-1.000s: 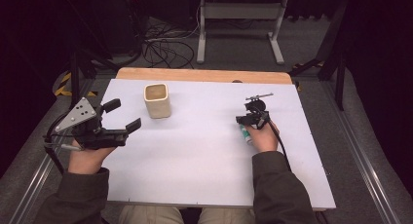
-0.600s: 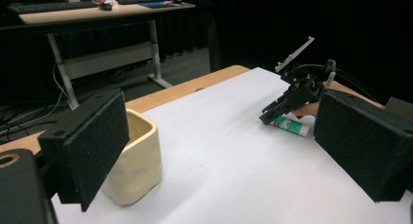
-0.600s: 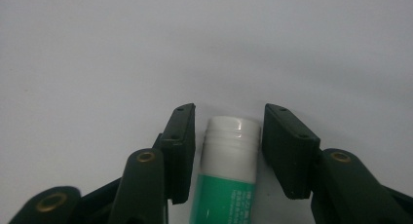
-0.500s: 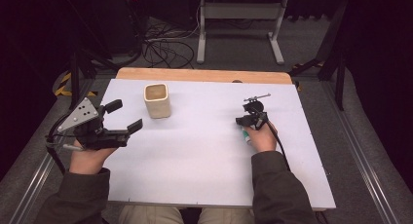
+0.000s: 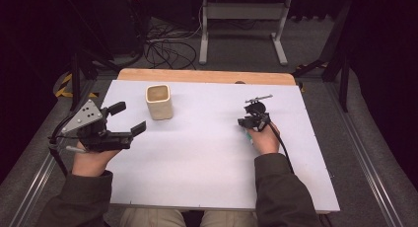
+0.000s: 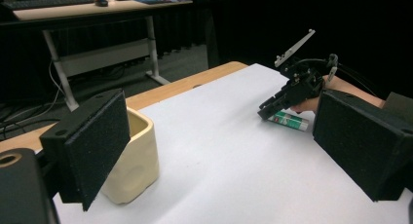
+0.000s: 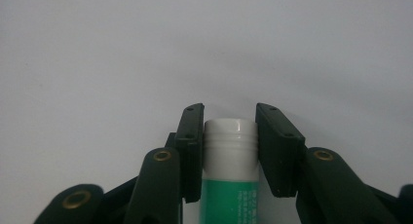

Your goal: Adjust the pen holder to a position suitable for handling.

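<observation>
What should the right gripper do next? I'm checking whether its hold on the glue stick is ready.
Probably lift it straight up a little. In the right gripper view the right gripper has both jaws against the white cap end of the glue stick, which lies on the white table. The cream cup stands open-topped, a likely place for it.

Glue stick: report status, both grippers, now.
Right gripper shut on glue stick, stick lying on white table. Left gripper open, holding nothing, beside cream cup. Nothing between stick and cup.
</observation>
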Action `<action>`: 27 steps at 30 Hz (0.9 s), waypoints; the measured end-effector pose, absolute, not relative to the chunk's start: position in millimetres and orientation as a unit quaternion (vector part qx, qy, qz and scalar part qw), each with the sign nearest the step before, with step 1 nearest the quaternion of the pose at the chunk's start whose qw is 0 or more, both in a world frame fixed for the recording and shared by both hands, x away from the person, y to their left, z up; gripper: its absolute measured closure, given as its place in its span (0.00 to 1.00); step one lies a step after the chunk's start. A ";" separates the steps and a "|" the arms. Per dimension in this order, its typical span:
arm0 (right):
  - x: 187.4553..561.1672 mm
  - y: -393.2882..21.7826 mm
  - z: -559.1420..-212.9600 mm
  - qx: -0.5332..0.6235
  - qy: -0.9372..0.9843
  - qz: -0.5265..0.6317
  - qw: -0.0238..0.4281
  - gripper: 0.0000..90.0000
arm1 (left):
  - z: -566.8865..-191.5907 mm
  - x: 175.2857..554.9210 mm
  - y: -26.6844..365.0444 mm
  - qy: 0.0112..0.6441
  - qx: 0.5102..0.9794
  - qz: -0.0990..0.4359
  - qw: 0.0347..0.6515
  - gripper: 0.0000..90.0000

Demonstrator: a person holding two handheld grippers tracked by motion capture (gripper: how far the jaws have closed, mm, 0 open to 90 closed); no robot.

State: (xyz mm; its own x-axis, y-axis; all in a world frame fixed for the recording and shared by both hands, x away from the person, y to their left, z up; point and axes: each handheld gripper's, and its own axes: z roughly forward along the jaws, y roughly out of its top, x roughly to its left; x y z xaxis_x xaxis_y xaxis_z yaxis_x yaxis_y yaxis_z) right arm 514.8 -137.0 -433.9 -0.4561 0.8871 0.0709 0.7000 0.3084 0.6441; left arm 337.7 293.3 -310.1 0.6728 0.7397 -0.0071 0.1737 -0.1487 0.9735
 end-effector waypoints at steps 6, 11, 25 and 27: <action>508.3 -137.1 -422.7 0.487 0.791 0.334 0.160 0.73 | -312.3 339.5 290.8 0.318 0.719 0.246 0.568 0.09; 501.8 -135.1 -414.2 0.473 0.789 0.355 0.168 0.73 | -313.8 340.3 289.2 0.318 0.719 0.243 0.568 0.09; 480.5 -126.2 -390.9 0.420 0.772 0.450 0.158 0.73 | -320.3 343.9 281.9 0.316 0.723 0.232 0.569 0.10; 476.7 -124.0 -386.6 0.411 0.768 0.466 0.158 0.73 | -321.6 344.5 280.9 0.314 0.722 0.232 0.571 0.11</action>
State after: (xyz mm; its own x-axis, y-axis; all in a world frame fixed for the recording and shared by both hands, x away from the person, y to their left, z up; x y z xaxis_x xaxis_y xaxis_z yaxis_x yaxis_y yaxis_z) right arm 476.7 -124.0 -386.6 -0.6131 0.7773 0.1412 0.4836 0.2279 0.8451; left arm 344.5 280.9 -321.6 0.6948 0.7188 -0.0238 0.1891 -0.1507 0.9703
